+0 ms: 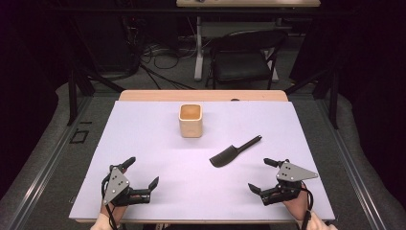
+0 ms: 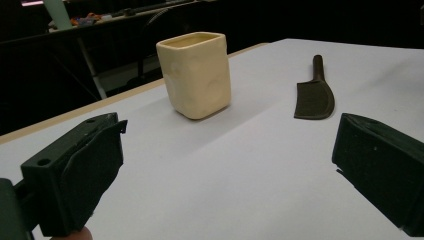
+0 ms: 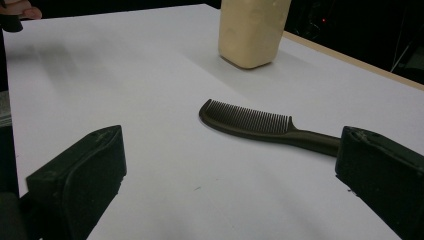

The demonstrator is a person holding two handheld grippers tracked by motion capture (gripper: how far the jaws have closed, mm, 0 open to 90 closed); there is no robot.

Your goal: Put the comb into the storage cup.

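Observation:
A cream square cup [image 1: 190,120] stands upright near the table's far middle, seen too in the left gripper view [image 2: 196,74] and the right gripper view [image 3: 252,31]. A black comb [image 1: 233,152] lies flat right of centre, its handle pointing away to the far right; its teeth show in the right gripper view [image 3: 260,123], and it lies beyond the cup's right in the left gripper view [image 2: 315,96]. My left gripper [image 1: 141,171] rests open at the near left. My right gripper [image 1: 260,175] rests open at the near right, just short of the comb. Both hold nothing.
The white table top [image 1: 143,139] has a wooden strip [image 1: 203,95] along its far edge. A black chair [image 1: 244,57] and cables stand on the floor beyond the table. Dark rails run along both sides.

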